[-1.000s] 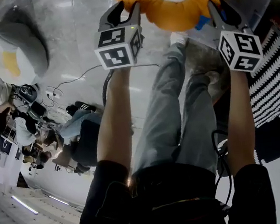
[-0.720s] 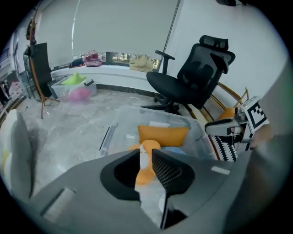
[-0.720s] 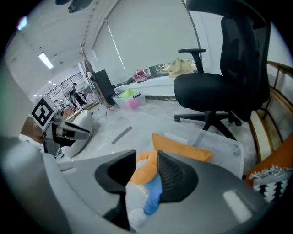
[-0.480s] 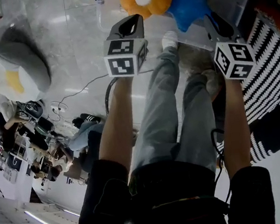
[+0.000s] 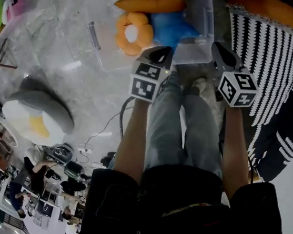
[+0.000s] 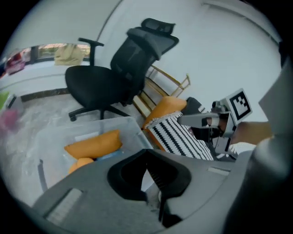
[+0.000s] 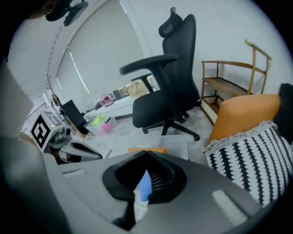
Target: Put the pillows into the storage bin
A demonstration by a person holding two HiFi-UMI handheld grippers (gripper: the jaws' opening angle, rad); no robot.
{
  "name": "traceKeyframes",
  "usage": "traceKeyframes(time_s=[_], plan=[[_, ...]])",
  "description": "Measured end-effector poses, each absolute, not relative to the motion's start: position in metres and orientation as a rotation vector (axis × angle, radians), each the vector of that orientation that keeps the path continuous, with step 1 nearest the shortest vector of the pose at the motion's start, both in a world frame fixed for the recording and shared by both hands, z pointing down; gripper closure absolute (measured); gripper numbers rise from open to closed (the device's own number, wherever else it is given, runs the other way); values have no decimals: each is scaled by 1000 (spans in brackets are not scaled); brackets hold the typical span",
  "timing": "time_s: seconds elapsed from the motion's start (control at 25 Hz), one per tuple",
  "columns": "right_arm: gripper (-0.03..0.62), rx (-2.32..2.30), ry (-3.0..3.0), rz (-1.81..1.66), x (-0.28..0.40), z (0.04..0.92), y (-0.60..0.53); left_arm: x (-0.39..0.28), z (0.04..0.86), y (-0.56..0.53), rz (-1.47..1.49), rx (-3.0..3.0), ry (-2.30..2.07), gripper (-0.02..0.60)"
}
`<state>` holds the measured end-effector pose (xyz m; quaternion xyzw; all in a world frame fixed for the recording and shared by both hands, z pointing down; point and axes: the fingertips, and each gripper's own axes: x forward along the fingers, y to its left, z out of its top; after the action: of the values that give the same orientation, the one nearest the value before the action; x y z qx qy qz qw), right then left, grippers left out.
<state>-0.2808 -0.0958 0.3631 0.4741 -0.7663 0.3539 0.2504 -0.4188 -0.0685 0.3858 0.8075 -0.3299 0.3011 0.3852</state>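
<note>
The clear storage bin [image 5: 95, 43] sits on the floor [image 5: 78, 80] at the top centre of the head view. A big grey-and-white pillow [image 5: 35, 119] lies on the floor at the left edge, well apart from the bin, and a black-and-white striped pillow [image 5: 266, 56] fills the right side.

3 pillows are already inside the bin: a long orange pillow [image 5: 149, 3] at the far side, with an orange flower pillow [image 5: 132, 33] and a blue pillow [image 5: 174, 29] side by side in front of it.

The left hand-held gripper [image 5: 160, 51] and the right hand-held gripper [image 5: 216, 49] hover at the bin's near wall. Both have their jaws pressed together on nothing; the blue sliver under the right one's tips is probably the blue pillow beyond.

So 1 drop-off looks finished. The next move calls for swinging toward a pillow outside the bin, spreading both pairs of jaws, and gripping the bulky thing from 2 sides.
</note>
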Motion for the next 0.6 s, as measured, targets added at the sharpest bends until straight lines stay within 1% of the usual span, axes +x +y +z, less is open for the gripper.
traceKeyframes(time_s=[0.08, 0.2, 0.32, 0.52, 0.6], plan=[[591, 1411, -2078, 980, -257, 331, -95, -385, 362, -71, 842, 2161, -731, 571], [591, 1545, -2058, 1013, -221, 300, -96, -342, 329, -82, 842, 2232, -667, 572], [591, 1681, -2016, 1021, -171, 273, -89, -296, 293, -94, 788, 2309, -669, 571], [591, 1892, -1936, 955, -81, 213, -61, -224, 220, -96, 914, 2545, -740, 571], [591, 1966, -1916, 931, -48, 189, -44, -198, 188, -90, 882, 2595, -777, 571]])
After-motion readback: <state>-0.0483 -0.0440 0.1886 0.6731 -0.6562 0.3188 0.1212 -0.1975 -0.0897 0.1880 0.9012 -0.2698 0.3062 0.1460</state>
